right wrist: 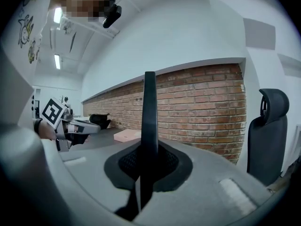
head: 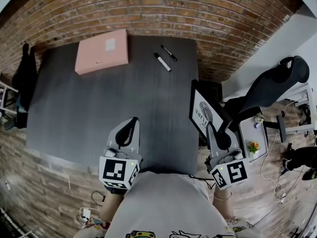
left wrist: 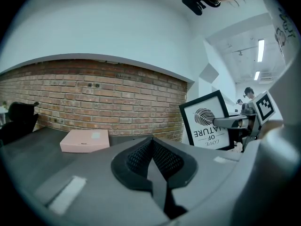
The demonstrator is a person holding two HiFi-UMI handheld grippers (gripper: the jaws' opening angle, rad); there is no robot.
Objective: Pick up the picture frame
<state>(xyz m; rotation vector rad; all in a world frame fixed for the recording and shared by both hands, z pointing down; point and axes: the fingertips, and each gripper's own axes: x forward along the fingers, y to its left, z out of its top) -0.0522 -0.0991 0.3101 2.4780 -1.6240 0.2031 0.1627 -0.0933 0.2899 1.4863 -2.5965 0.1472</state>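
The picture frame (head: 202, 111) is black-edged with a white print of a leaf and lettering. It stands upright in the air just off the right edge of the dark table (head: 89, 118). My right gripper (head: 212, 129) is shut on its lower edge. In the right gripper view the frame (right wrist: 149, 107) shows edge-on, rising from between the jaws. My left gripper (head: 132, 124) hovers low over the table's near edge, shut with nothing in it. The left gripper view shows the frame (left wrist: 205, 121) to the right, with the right gripper (left wrist: 233, 122) clamped on it.
A flat pink box (head: 101, 51) lies at the table's far left, and two markers (head: 168, 52) (head: 162, 62) lie at the far right. A brick wall (head: 148, 9) runs behind the table. A black office chair (head: 272, 86) and a small stand with potted flowers (head: 253, 145) are on the right.
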